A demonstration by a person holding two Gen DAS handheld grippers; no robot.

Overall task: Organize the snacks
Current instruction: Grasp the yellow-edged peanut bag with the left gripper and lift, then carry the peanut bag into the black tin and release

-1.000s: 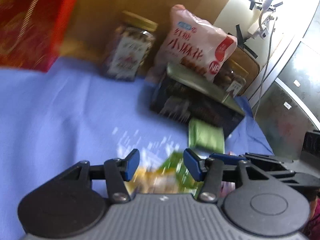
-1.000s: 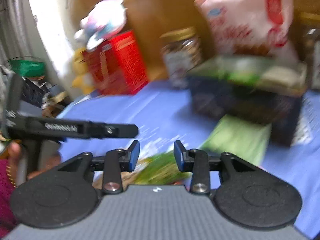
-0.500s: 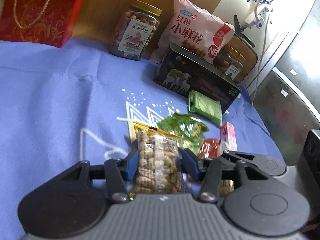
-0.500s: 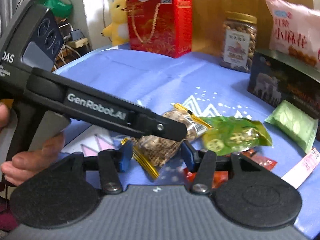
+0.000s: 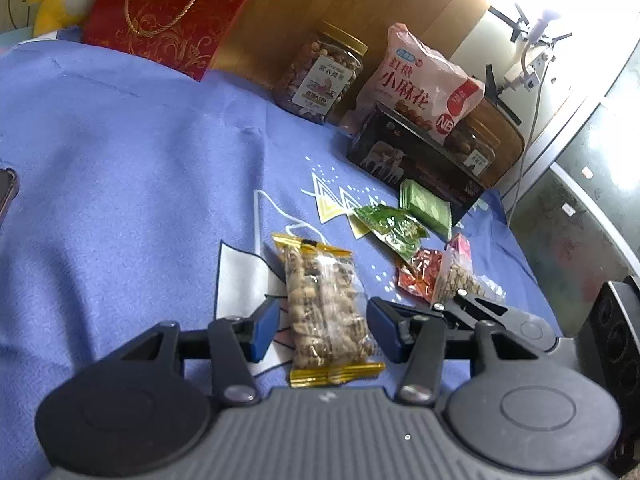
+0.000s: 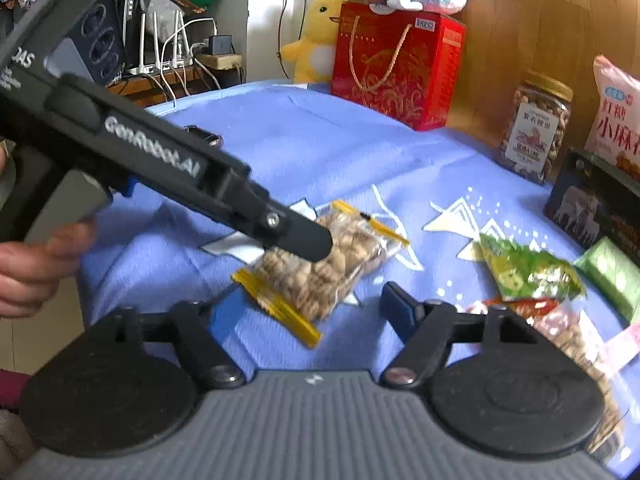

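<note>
I count six small packets on the counter's blue cloth (image 5: 120, 160). There are two clear nut packets, a bright green one (image 5: 392, 228), a pale green flat one (image 5: 428, 204), a red one (image 5: 420, 272) and a small pink one (image 5: 460, 246). Behind them stand two nut jars, one pink bag (image 5: 420, 88), one black box (image 5: 408, 160) and one red gift box (image 5: 160, 12). My left tool (image 5: 322, 328) is set narrow on the gold-ended nut packet (image 5: 324, 304), carried lengthwise between its blue pads out in the middle of the cloth. The second nut packet (image 5: 456, 280) lies off to the right by the red one. My right tool (image 6: 312, 314) stands wide with only cloth between its pads; its jaws have just been opening. Half a second ago it flanked the same packet at a much tighter setting, while the left tool's hold looks unchanged. The front jar (image 5: 320, 76), with its gold lid on, is full of nuts, and so is the jar (image 5: 476, 148) behind the black box. I cannot see inside the black box, and the gift box is closed.
</note>
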